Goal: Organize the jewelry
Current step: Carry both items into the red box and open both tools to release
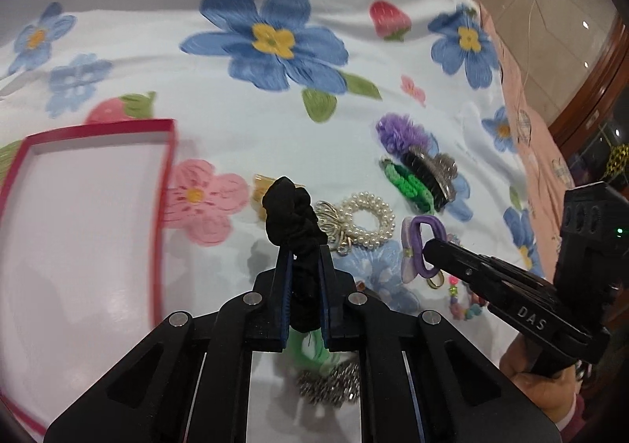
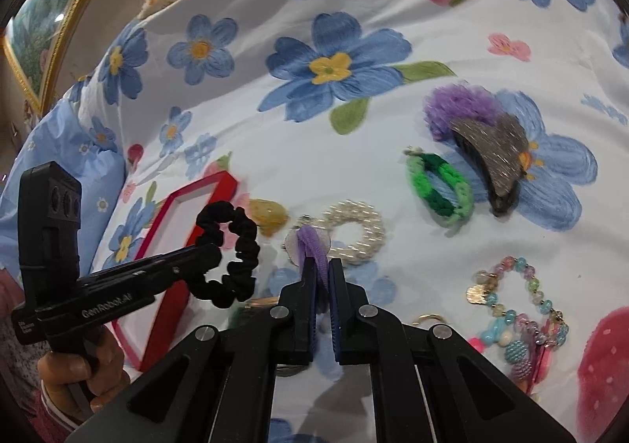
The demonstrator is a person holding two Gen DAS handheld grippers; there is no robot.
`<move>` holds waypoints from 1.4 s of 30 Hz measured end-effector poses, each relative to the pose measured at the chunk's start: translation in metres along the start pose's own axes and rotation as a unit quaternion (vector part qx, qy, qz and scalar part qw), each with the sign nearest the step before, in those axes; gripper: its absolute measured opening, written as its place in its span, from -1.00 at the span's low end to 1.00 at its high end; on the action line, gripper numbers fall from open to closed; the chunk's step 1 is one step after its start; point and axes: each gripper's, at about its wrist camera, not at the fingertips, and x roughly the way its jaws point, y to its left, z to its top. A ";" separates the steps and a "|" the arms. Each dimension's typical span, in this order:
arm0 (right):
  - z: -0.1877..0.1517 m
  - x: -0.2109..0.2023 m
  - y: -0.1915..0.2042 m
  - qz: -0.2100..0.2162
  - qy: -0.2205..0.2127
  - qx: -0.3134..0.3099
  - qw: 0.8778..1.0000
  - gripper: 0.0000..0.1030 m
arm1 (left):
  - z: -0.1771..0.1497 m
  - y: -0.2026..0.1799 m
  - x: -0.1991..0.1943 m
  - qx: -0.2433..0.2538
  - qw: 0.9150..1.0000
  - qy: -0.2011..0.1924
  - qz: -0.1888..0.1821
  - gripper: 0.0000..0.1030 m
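Two grips loaded, one item each.

Left wrist view: my left gripper [image 1: 302, 258] is clamped narrow on the black scrunchie [image 1: 293, 215], which sticks up past the fingertips, bunched and matte. Red tray [image 1: 167, 183] is the landmark: open, pale bare floor, lying to the left of the scrunchie with the pink printed flower between them. On the side of the scrunchie away from the tray: pearl bracelet [image 1: 367, 221] with a silver charm, then my right gripper [image 1: 428, 246] pinching the purple hair tie [image 1: 426, 246]. Further still from the tray sit a green braided band [image 1: 409, 181], a dark glitter claw clip [image 1: 430, 171] and a purple fluffy tie [image 1: 401, 132].

Right wrist view: right jaws nearly closed on the purple hair tie [image 2: 314, 250], a thin fuzzy loop standing on edge between the blue pads. The left tongs hold the scrunchie [image 2: 232, 254] as an open ring right at the tray's near rim [image 2: 224, 183]. Beaded bracelets [image 2: 523, 313] lie far from the tray, on the bedsheet [image 2: 354, 10].

Step, as I read it: drop the scrunchie in the tray. Carry it fully past the rim, go low, then open; soft fabric may cling to the pads, so open wide. Keep the purple tie pinched and off to the side until the left clears.
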 end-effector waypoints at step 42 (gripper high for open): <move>0.029 0.177 0.184 0.074 0.122 -0.128 0.981 -0.89 | 0.003 0.214 -0.028 -0.148 0.987 -0.027 0.059 -0.80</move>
